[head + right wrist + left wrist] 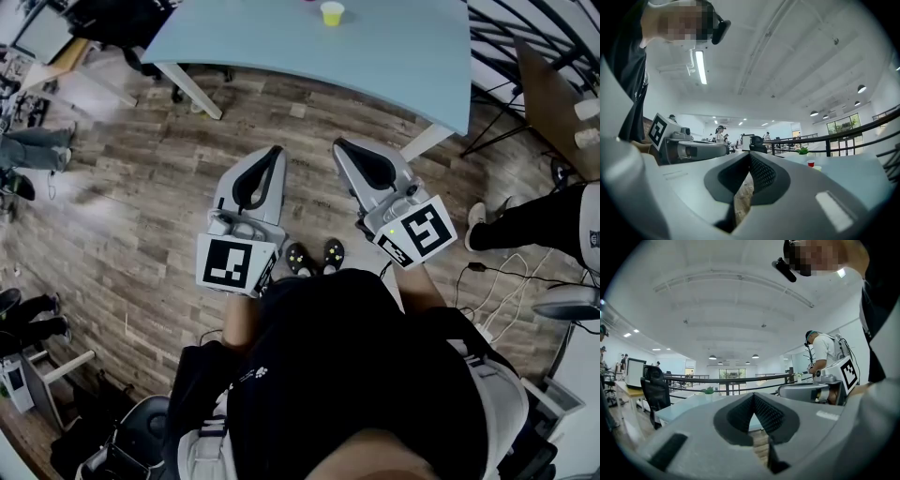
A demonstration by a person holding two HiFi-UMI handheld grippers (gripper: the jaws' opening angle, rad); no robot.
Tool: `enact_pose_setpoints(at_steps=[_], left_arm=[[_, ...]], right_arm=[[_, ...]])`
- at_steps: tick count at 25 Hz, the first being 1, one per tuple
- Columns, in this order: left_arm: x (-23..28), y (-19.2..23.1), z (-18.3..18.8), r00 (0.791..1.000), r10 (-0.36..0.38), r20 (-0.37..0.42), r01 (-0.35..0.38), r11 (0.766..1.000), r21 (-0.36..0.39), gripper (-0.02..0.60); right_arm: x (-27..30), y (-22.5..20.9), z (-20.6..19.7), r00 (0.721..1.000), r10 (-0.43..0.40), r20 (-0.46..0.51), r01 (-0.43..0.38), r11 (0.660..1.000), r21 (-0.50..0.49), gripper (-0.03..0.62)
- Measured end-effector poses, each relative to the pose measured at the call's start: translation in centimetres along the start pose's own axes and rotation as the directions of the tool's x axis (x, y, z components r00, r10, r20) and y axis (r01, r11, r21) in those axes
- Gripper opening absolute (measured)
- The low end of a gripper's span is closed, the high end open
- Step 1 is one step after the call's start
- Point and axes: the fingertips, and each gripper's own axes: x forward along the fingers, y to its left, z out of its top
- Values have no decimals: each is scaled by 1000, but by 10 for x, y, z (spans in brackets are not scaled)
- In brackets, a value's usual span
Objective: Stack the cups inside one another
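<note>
Dark-clothed torso (356, 375) of the person is filling the bottom of the head view, nearest the lens, w/ both tools being held out level in front of it, well short of the table (394, 56). On the side nearer the table's left leg the left gripper (274, 152) is showing its jaws pressed together, tips meeting, nothing btw them; its own view is confirming this, only floor and far room showing past the pads. Beside it the right gripper (339, 145) is doing the same: jaws closed on themselves, empty. Below both, the person's shoes (316, 256) are standing on the wooden floor (141, 206), a stretch of bare boards lying btw them and the table's near edge. Further on, a yellow cup (332, 12) is sitting upright at the table's far side, right at the top of the head view. From the right gripper view a red cup (811, 163) is standing on the same top, just beside a paler cup that is prob. the yellow one; they are looking separate, side by side, not nested, tho both are small here. Judging by this, the task is not yet begun: no cup is being held and none is sitting inside another, so approach, pick-up and nesting are all remaining.
</note>
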Motion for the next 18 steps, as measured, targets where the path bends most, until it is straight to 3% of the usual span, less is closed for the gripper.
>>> enact_pose_setpoints(at_steps=[18], left_arm=[[14, -45, -10, 999, 30, -18, -30, 999, 13, -9]], right_arm=[[-37, -21, -15, 998, 52, -24, -52, 998, 21, 5]])
